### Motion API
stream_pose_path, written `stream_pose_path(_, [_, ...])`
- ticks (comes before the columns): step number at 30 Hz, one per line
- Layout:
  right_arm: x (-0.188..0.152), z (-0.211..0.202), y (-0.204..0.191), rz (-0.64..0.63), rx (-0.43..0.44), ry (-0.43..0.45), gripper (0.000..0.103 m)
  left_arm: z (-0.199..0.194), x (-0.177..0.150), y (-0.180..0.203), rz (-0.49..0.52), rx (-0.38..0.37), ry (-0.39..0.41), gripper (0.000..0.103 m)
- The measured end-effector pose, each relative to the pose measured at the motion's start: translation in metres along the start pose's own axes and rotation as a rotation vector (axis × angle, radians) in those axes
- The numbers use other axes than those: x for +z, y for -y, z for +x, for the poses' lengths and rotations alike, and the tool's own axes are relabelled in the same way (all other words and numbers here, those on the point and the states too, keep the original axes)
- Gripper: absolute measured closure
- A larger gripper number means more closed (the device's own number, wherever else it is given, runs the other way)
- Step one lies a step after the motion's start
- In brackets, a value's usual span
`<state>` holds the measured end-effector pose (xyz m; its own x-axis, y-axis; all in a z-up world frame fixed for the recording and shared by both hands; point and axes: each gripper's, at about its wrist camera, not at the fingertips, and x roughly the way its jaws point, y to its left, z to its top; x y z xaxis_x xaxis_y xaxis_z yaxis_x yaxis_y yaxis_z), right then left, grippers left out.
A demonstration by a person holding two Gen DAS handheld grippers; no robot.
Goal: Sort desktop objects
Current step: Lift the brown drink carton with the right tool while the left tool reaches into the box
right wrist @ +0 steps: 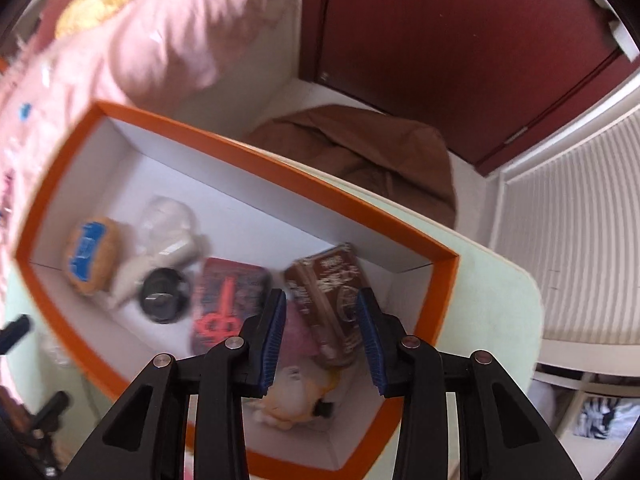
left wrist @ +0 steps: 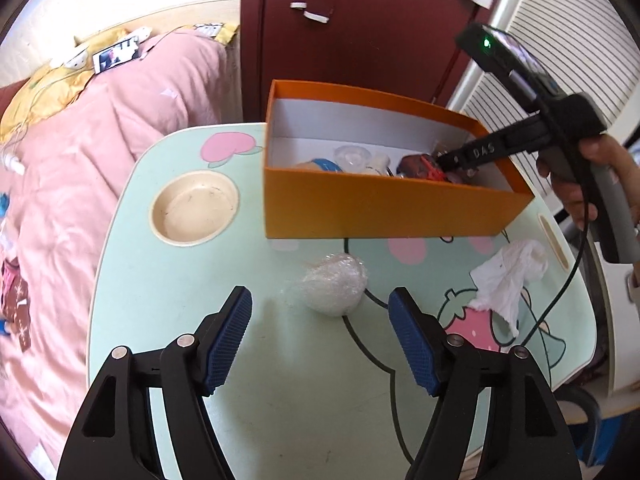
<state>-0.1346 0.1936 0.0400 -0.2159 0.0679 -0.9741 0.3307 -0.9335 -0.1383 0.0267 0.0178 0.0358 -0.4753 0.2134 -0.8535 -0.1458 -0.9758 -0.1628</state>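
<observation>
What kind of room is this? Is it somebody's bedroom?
Most likely a bedroom. A pink quilt lies on a bed beside the small cartoon table, a dark red wardrobe stands behind it, and a phone sits charging near the pillows.

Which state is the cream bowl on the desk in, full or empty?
Empty: the cream bowl shows only its bare, scuffed bottom in the left wrist view.

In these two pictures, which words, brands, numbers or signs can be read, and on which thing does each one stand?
"DAS": raised letters on a finger of the right gripper, seen from the left wrist view.
Brown packet in the orange box: has print, too blurred to read.
Round tan item with a blue label: label too blurred to read.
Nothing else is readable.
</observation>
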Motion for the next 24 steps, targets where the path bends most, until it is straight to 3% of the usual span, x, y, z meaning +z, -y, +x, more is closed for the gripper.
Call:
stream_pose_path(4, [0.005,0.005,-0.004,-0.031,-0.022,-0.003,0.064,-0.005,0.005,-0.002,-0.008,-0.006,0.014,0.032])
stream_pose_path(8, [0.004,-0.002,-0.005,-0.017,-0.015,0.020,0.075,-0.011,0.006,-0.002,-0.017,-0.010,0.022,0.032])
stream_pose_path(17, [-0.003,-0.012,0.033,0.220,0.191,0.003,0.078,-0.015,0.012,-0.003,-0.039,-0.026,0.022,0.032])
stream_pose_path(24, [-0.026,-0.052,0.050,0.315,0.324,0.121,0.083,-0.020,0.023,0.000,-0.021,-0.030,0.036,0.032])
